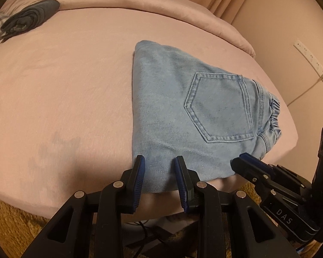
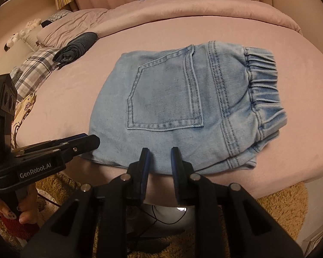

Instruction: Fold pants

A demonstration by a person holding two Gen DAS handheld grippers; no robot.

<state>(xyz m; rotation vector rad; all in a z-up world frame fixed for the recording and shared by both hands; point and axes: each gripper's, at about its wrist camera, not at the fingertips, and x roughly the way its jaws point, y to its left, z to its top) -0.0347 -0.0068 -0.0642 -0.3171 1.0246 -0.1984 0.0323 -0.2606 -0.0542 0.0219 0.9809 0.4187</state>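
Note:
Light blue denim pants (image 1: pixel 176 107) lie folded into a compact rectangle on the pink bed (image 1: pixel 64 90), back pocket up, elastic waistband to the right. They also show in the right wrist view (image 2: pixel 183 107). My left gripper (image 1: pixel 159 161) is open, its fingertips at the near left edge of the pants, holding nothing. My right gripper (image 2: pixel 160 152) is open at the near middle edge of the pants, empty. The right gripper also shows in the left wrist view (image 1: pixel 245 161), and the left gripper in the right wrist view (image 2: pixel 88 139).
A folded dark garment (image 1: pixel 30 19) lies at the far left of the bed, also in the right wrist view (image 2: pixel 77 47). A plaid pillow (image 2: pixel 36 68) and soft toys (image 2: pixel 21 34) sit beyond it. A tan shaggy rug (image 2: pixel 280 210) and cables (image 2: pixel 161 217) lie below the bed edge.

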